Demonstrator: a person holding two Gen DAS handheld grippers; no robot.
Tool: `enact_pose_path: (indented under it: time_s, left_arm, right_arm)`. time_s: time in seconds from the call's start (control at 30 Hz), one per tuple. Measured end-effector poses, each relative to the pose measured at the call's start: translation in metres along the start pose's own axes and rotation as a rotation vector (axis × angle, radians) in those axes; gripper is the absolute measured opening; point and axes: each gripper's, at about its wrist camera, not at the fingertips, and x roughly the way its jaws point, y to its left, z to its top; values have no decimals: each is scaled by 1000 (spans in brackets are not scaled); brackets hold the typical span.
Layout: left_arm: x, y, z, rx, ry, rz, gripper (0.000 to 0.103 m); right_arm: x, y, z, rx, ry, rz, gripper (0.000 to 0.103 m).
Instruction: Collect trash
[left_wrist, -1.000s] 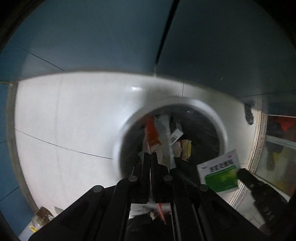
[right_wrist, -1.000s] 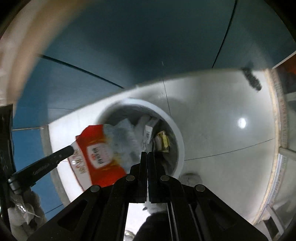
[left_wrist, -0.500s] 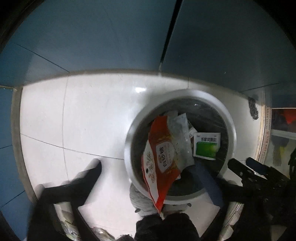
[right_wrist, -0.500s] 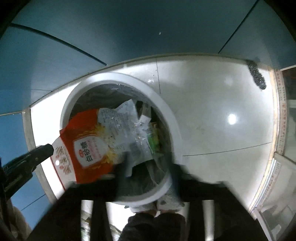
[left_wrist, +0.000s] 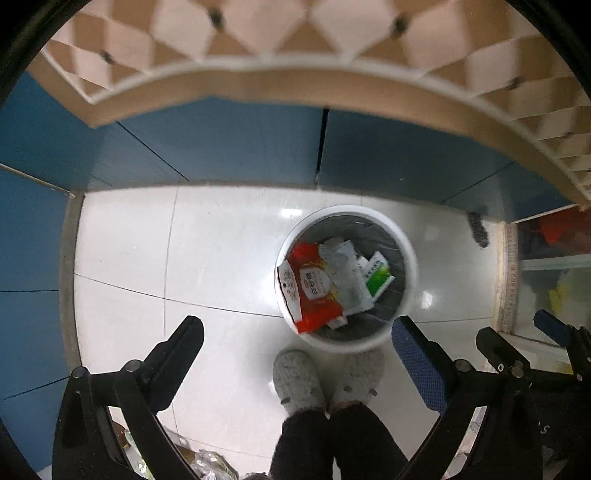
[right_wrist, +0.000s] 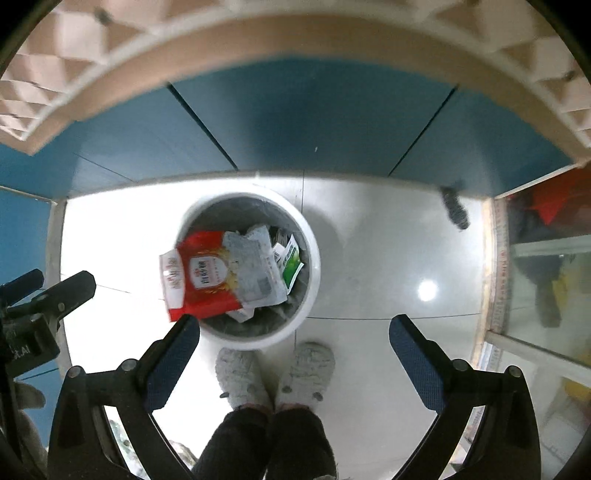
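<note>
A white round trash bin (left_wrist: 410, 258) (right_wrist: 314, 266) with a dark liner stands on the pale tiled floor far below both grippers. A red snack packet (left_wrist: 310, 291) (right_wrist: 201, 280) leans over its near-left rim. A crumpled clear wrapper (left_wrist: 343, 273) (right_wrist: 255, 266) and a green-and-white sachet (left_wrist: 377, 277) (right_wrist: 292, 263) lie beside it inside. My left gripper (left_wrist: 297, 332) points straight down, open and empty. The jaws of my right gripper (right_wrist: 294, 325) are opening wide, with nothing between them.
A person's feet in grey fluffy slippers (left_wrist: 297, 380) (right_wrist: 240, 376) stand just in front of the bin. Blue cabinet fronts (left_wrist: 221, 147) rise behind it under a beige tufted edge (left_wrist: 295, 85). A small dark object (right_wrist: 456, 206) lies on the floor by a glass-fronted cabinet (right_wrist: 546, 277).
Both grippers went from shut to open: the left let go of the red packet, the right of the green sachet, and both now lie in the bin. Both grippers rose well above it.
</note>
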Motion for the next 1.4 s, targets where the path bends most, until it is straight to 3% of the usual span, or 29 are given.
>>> enact_pose_path:
  time_s: [0.27,0.47,0.8,1.17,1.4]
  left_arm:
    - [-143,-3,-31,20,-96,-10,103]
    - [-245,7,-54,31,-163,-73,103]
    - [-382,21,-86,100,-288,-185,103]
    - [-468,27,-113,68,-345,-336,103]
    - [-481,23,-127,58,-377,-308,103]
  right_arm:
    - [-161,-1,-28,-12,-106,-14,103]
    - [-285,5,-59,2,-195,-42,103]
    - [-457,23,-117,62,-328,42,103]
    - [-556,36,-154,30,-371,204,103]
    - [-570,29,-164,-15,-356,270,103]
